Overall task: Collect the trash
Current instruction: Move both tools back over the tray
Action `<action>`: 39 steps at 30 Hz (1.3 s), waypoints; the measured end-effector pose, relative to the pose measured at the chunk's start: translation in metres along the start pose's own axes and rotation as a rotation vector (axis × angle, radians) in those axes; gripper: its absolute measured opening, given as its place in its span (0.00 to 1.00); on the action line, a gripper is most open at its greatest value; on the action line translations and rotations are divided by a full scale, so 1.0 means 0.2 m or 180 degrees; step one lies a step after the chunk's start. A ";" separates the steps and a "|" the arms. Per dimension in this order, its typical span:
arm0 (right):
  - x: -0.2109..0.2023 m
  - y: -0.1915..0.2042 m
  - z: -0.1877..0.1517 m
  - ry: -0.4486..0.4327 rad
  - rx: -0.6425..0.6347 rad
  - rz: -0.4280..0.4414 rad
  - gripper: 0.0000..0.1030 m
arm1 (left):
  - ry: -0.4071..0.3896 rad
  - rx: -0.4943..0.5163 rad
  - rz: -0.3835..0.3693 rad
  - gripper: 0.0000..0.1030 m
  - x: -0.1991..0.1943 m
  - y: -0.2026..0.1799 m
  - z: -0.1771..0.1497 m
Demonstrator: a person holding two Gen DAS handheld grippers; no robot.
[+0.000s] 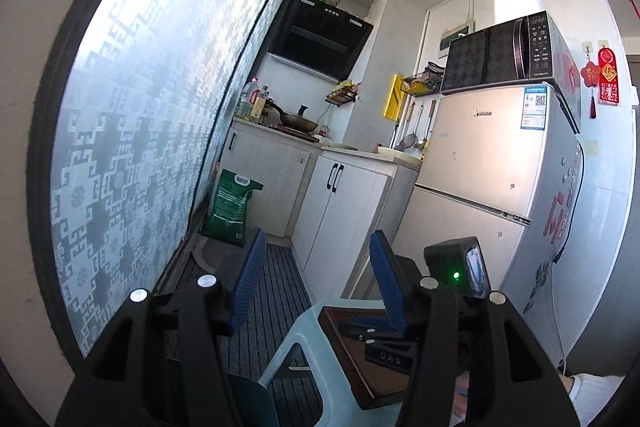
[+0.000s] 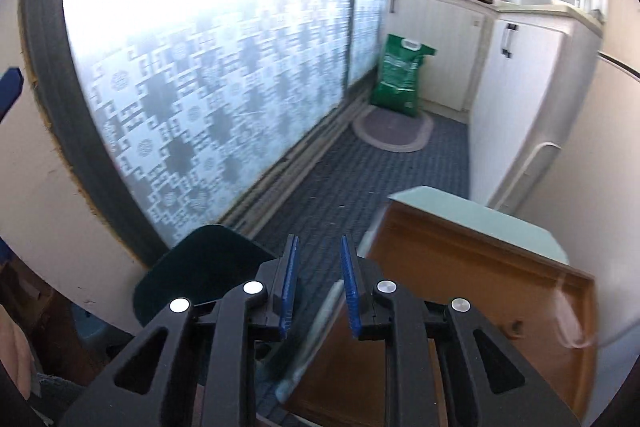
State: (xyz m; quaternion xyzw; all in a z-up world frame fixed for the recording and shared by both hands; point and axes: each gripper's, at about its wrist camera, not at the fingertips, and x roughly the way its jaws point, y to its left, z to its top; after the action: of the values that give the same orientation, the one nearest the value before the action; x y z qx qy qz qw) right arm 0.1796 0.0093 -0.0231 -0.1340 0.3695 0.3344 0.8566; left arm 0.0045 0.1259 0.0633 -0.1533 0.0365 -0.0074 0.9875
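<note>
No piece of trash shows in either view. My left gripper (image 1: 316, 279) is open and empty, held high over a pale plastic stool (image 1: 304, 339) that carries a brown wooden tray (image 1: 356, 355). The other gripper's black body with a green light (image 1: 456, 267) shows just beyond its right finger. My right gripper (image 2: 318, 283) is open with a narrower gap and empty, above the left edge of the brown tray (image 2: 460, 267) on the pale stool (image 2: 472, 211). A dark teal curved object (image 2: 200, 267) lies under its left finger.
A narrow kitchen: a frosted patterned sliding door (image 1: 152, 107) on the left, white cabinets (image 1: 344, 195) and a fridge (image 1: 488, 179) with a microwave (image 1: 508, 51) on the right. A green sack (image 2: 400, 75) and an oval mat (image 2: 394, 127) lie on the striped floor mat (image 2: 352, 179).
</note>
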 end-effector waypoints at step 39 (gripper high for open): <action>-0.33 -0.85 -0.51 0.0037 0.0358 -0.0526 0.42 | 0.1982 0.0512 -0.0134 0.54 1.01 -0.71 -0.67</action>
State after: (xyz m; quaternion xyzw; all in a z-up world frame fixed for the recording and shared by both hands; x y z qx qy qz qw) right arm 0.2052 -0.1975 -0.0489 -0.1176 0.3804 0.2406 0.8852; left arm 0.1960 -0.0550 -0.0360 -0.0659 0.3330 -0.0773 0.9374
